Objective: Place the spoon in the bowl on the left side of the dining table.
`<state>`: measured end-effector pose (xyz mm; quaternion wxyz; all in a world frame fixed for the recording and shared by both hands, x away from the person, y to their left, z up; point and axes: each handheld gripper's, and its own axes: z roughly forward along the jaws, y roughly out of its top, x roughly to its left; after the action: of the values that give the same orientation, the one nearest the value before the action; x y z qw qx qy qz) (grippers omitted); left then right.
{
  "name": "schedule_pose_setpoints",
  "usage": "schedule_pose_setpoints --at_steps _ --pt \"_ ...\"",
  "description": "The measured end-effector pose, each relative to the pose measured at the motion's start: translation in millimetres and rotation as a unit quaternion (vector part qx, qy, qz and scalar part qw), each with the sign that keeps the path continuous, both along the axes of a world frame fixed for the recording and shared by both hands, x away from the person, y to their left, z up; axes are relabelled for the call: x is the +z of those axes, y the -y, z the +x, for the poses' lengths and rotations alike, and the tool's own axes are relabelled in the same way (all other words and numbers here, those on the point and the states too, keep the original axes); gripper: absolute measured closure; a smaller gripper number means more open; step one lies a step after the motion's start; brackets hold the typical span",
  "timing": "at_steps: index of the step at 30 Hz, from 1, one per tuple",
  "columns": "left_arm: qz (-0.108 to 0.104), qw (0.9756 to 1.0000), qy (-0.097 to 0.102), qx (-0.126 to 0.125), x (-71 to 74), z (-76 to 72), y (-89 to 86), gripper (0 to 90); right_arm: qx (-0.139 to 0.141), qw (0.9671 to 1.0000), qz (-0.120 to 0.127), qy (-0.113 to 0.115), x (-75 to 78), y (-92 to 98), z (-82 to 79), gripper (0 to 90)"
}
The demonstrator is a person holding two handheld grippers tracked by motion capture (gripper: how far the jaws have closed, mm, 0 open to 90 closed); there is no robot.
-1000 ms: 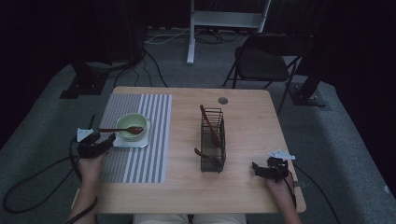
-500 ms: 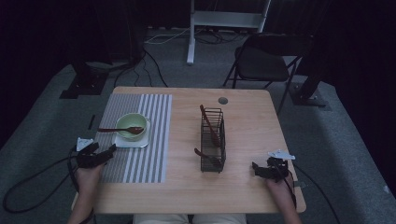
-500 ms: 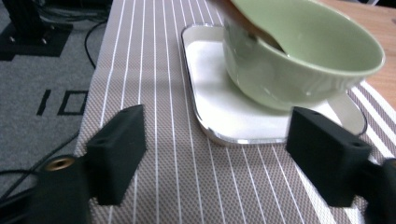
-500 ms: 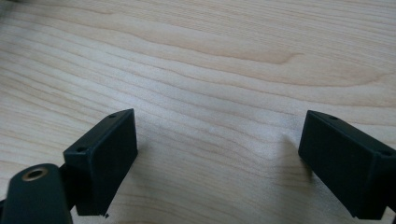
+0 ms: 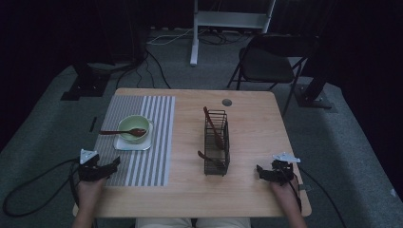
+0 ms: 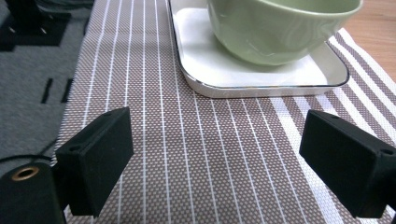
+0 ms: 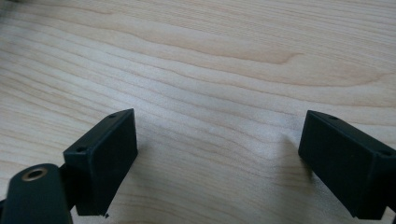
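Observation:
A pale green bowl (image 5: 134, 128) stands on a small white tray (image 5: 124, 145) on the striped placemat (image 5: 152, 142). A dark wooden spoon (image 5: 121, 132) lies across the bowl, its handle pointing left. My left gripper (image 5: 113, 165) rests at the mat's near left corner, well short of the tray. Its jaws have just been opening and nothing is between them. In the left gripper view the gripper (image 6: 215, 158) hovers over the mat, with the bowl (image 6: 280, 28) and tray (image 6: 224, 70) ahead. My right gripper (image 5: 260, 172) sits open on bare wood at the near right (image 7: 217, 158).
A black wire basket (image 5: 216, 142) with dark wooden utensils stands mid-table between the hands. A round grommet (image 5: 227, 102) marks the table's far edge. A folding chair (image 5: 266, 61) stands on the carpet behind the table, and cables trail off the left side.
My left gripper has drawn back from the bowl toward the near left corner of the mat, and its jaws stand wider. The spoon stays on the bowl. The right hand has kept still.

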<state>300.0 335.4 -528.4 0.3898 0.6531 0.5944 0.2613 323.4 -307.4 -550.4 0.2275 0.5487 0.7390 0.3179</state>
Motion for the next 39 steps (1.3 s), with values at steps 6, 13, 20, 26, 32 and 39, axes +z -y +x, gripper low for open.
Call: schedule_pose_setpoints --at_steps 6,13,20,26,32,39 --pt "-0.008 0.9998 -0.02 0.001 -5.7 -7.9 -2.0 9.8 0.0 1.0 0.0 0.0 0.0 0.0 0.0 11.0" --pt "-0.002 0.9997 -0.016 -0.017 -5.1 -18.7 -0.2 1.2 0.0 1.0 0.0 0.0 0.0 0.1 0.0 10.9" --pt "0.013 0.9995 0.003 -0.027 -4.9 -37.3 -2.3 1.3 0.001 1.0 0.0 0.0 0.0 0.0 -0.2 10.9" --pt "0.032 0.9992 -0.006 -0.024 -9.0 -49.9 0.7 1.3 0.001 1.0 0.0 0.0 0.0 0.0 -0.2 11.0" --pt "0.023 0.9991 -0.006 -0.035 -7.0 -62.5 0.5 1.3 0.001 1.0 0.0 0.0 0.0 0.0 -0.2 11.0" --pt "0.067 0.9969 -0.007 -0.04 -10.0 -74.7 3.5 1.3 0.001 1.0 0.0 0.0 0.0 0.0 -0.2 11.0"
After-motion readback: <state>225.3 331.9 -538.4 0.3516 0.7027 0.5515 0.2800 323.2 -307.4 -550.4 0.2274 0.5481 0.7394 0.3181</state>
